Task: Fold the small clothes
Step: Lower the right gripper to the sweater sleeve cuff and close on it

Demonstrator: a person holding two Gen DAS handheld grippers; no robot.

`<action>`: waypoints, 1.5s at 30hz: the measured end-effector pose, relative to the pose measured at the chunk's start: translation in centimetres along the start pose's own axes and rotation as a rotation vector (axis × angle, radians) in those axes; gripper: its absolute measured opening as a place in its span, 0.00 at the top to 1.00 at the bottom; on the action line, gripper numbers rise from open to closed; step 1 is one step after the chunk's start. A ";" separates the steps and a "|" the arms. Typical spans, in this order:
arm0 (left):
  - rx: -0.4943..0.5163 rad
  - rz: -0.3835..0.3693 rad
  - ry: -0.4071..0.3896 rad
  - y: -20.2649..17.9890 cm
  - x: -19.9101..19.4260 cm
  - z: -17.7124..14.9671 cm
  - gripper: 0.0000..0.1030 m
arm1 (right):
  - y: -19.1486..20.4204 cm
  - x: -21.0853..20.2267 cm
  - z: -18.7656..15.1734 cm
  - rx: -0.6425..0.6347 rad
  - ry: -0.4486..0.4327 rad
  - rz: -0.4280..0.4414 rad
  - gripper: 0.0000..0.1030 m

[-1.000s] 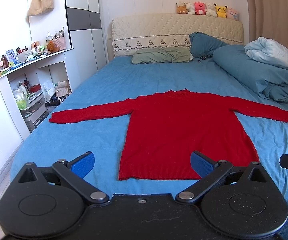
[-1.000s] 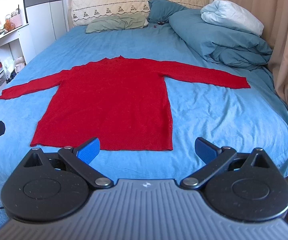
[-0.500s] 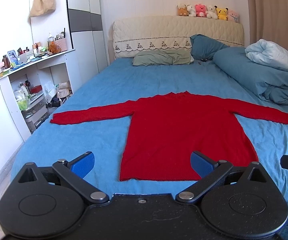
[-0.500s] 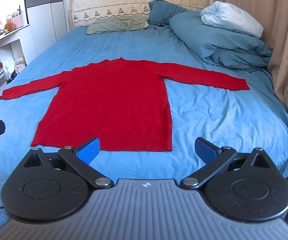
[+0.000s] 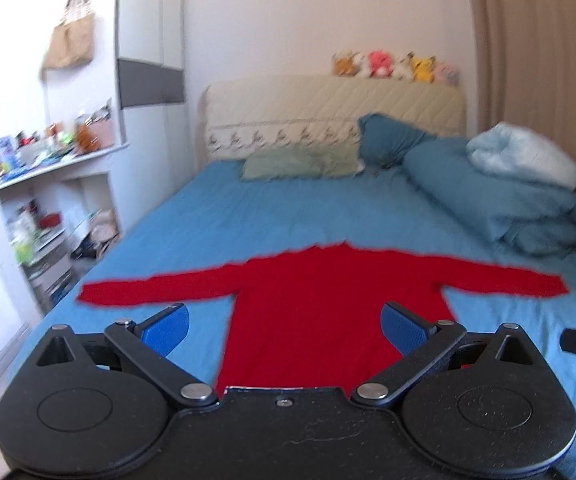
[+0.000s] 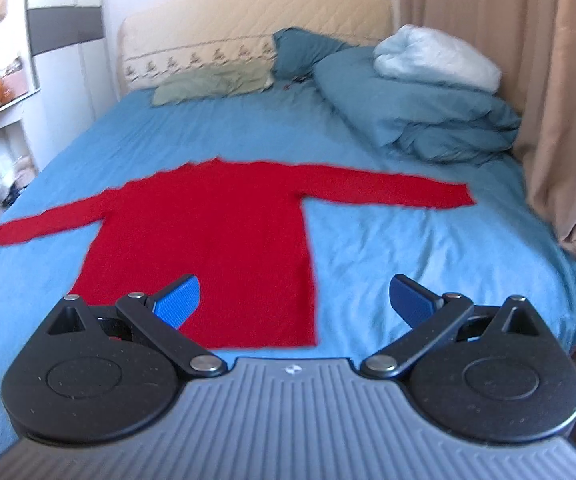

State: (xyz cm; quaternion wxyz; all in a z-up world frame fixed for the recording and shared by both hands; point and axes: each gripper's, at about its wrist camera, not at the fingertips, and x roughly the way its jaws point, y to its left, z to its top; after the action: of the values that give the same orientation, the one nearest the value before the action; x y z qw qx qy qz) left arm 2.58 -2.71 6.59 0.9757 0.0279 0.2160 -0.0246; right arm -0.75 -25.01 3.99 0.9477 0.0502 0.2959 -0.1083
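A red long-sleeved sweater point(image 5: 328, 300) lies flat on the blue bed sheet point(image 5: 288, 216), both sleeves stretched out sideways, hem toward me. In the right wrist view the sweater point(image 6: 208, 220) sits left of centre. My left gripper point(image 5: 284, 330) hovers open above the lower body of the sweater, nothing between its blue pads point(image 5: 166, 328). My right gripper point(image 6: 294, 300) is open too, above the hem's right corner, its left pad point(image 6: 178, 300) over red cloth and the other over bare sheet. The hem is partly hidden behind the left gripper's body.
A bunched blue duvet point(image 6: 428, 120) with a pale pillow point(image 6: 436, 60) fills the bed's far right. A green pillow point(image 5: 300, 164) lies at the headboard. Cluttered white shelves point(image 5: 40, 208) stand left of the bed; a beige curtain point(image 6: 548, 100) hangs at the right.
Both views have tilted up and moved forward over the bed: the sweater now sits lower and closer to the fingers. The frames are motion-blurred. Both grippers stay open.
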 end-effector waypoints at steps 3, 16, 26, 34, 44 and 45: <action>0.020 -0.031 -0.024 -1.5 3.1 3.3 0.00 | -1.6 1.4 2.3 0.011 -0.031 -0.049 0.00; 0.079 -0.269 0.094 -14.2 29.2 11.6 0.00 | -13.1 21.7 10.0 0.210 0.025 -0.215 0.00; 0.086 -0.322 0.274 -22.9 48.2 7.6 0.00 | -21.1 39.9 6.6 0.491 0.031 -0.269 0.00; 0.110 -0.273 0.457 -26.7 54.5 4.4 0.00 | -26.0 46.5 5.8 0.514 0.056 -0.353 0.01; 0.145 -0.191 0.632 -30.3 58.9 2.6 0.00 | -29.7 51.2 6.2 0.455 0.085 -0.393 0.36; 0.152 -0.188 0.646 -30.5 59.1 2.4 0.00 | -29.7 51.2 6.2 0.442 0.090 -0.397 0.42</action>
State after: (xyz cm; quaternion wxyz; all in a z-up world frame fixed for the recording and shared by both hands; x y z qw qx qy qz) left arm 55.30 -35.39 -17.59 0.8454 0.0868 0.5131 -0.1204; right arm 36.74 -63.90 -21.16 0.8602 0.2011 0.3108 -0.3509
